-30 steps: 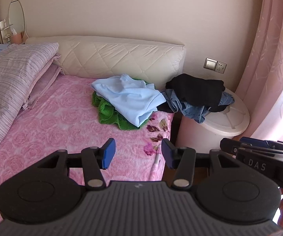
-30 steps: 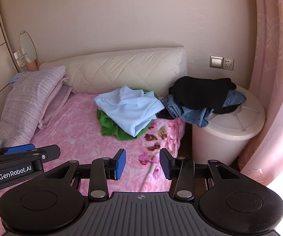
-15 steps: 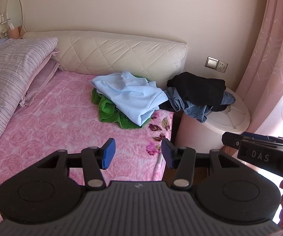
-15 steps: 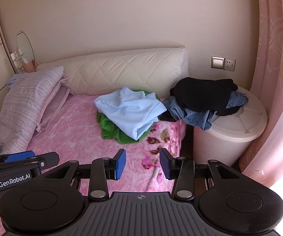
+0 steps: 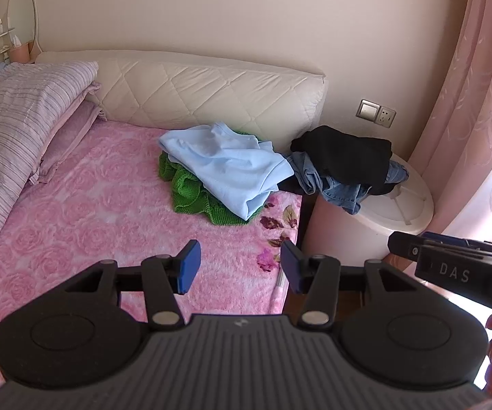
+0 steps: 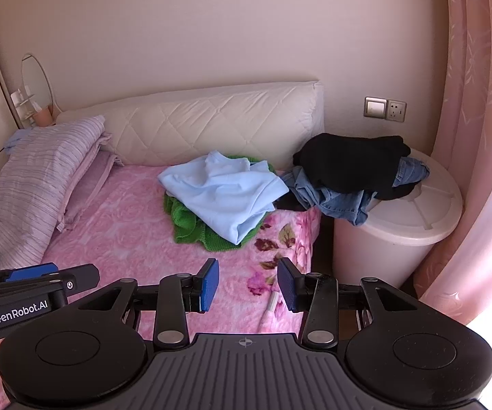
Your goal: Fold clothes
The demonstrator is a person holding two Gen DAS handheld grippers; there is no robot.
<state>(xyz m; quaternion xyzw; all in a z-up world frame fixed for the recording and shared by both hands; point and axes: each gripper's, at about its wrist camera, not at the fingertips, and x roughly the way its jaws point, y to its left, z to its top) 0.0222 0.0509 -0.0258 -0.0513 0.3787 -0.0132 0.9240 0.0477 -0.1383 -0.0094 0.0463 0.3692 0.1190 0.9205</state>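
Both grippers were held above the near part of the bed, pointed down toward it: the left gripper (image 5: 238,265) had its blue pads apart with nothing between them, and the right gripper (image 6: 247,285) likewise stood apart and empty. Far to the left of the grippers, a striped lilac quilt (image 5: 10,130) lay folded over a pillow (image 5: 64,140) against the quilted cream headboard (image 5: 208,92). Directly beneath and ahead of the fingers lay the pink rose-patterned blanket (image 5: 85,222), bare in that area. Ahead of the grippers and near the headboard, a crumpled light blue shirt (image 5: 227,167) rested on top of a green knitted garment (image 5: 194,194); neither gripper touched them. Ahead and to the right, beyond the bed edge, a black garment (image 6: 351,164) sat on top of blue jeans (image 6: 334,201), both heaped on a white round bin (image 6: 413,218), the jeans hanging toward the bed. A pink curtain (image 6: 478,136) hung at far right.
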